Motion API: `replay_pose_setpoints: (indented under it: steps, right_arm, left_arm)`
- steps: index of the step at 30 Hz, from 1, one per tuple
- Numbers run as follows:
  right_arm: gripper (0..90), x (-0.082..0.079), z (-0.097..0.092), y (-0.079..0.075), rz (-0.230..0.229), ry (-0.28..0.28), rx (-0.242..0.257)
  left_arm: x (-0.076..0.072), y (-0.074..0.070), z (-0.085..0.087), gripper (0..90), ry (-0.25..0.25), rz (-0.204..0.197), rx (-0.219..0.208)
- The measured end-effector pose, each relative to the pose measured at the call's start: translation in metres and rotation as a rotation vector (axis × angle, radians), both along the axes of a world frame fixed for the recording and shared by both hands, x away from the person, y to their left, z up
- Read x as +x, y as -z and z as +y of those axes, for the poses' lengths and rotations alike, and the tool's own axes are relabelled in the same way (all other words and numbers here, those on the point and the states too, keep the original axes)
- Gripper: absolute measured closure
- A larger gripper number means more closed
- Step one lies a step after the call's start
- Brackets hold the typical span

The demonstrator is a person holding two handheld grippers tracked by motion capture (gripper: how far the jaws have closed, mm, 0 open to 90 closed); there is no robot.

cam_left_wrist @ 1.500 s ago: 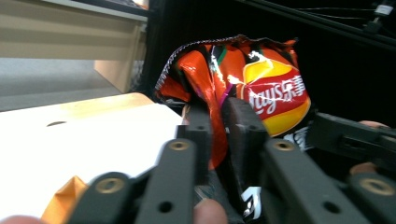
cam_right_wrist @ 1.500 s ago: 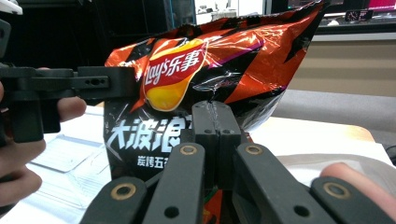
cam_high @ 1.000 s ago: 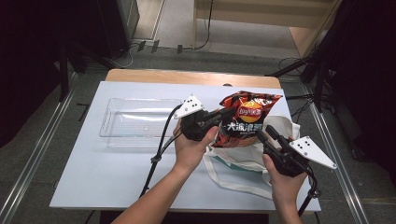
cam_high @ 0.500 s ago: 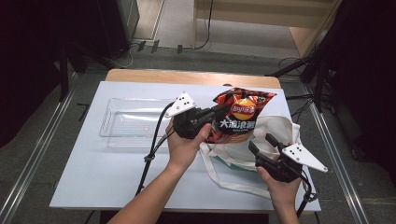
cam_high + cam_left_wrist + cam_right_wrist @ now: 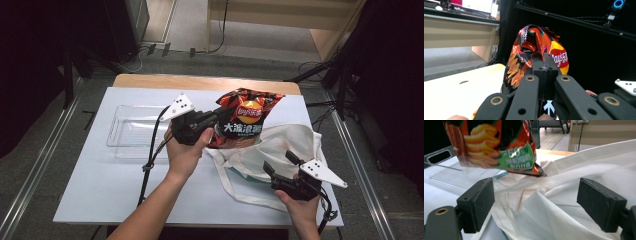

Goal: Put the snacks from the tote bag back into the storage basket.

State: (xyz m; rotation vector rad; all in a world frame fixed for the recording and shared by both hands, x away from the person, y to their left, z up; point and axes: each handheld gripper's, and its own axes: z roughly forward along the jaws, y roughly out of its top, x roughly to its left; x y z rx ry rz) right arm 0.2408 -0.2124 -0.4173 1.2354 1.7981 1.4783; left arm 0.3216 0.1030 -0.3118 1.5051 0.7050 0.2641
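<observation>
Right gripper view: my right fingers have just been opening wide, letting go of the white tote bag beneath them (nothing pinched now). My left fingers stay clenched on the chip bag, now lifted clear above the tote, near the clear tray on the table.

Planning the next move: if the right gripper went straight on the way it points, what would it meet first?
Most likely the white cloth bag, bunched right before the right gripper and its open jaws; the chip bag hangs farther and higher.
</observation>
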Motion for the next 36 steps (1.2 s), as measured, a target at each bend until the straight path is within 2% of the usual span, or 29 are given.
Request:
replay_pose_setpoints:
  steps: [4, 7, 19, 36]
  right_arm:
    - [13.1, -0.002, 0.001, 0.002, -0.007, -0.032, 0.003]
    - [13.2, -0.002, 0.001, 0.003, -0.003, -0.031, 0.013]
    - [14.0, -0.001, 0.006, 0.005, 0.0, -0.041, -0.003]
    - [14.4, -0.001, 0.006, 0.008, 0.021, -0.035, 0.003]
  left_arm:
    - [0.001, -0.003, 0.007, 90.0, -0.005, 0.001, -0.012]
    - [0.002, -0.005, 0.013, 90.0, -0.011, 0.001, -0.014]
    - [0.003, -0.006, 0.034, 90.0, -0.045, -0.005, 0.001]
    - [0.0, -0.014, 0.054, 90.0, -0.077, -0.022, -0.007]
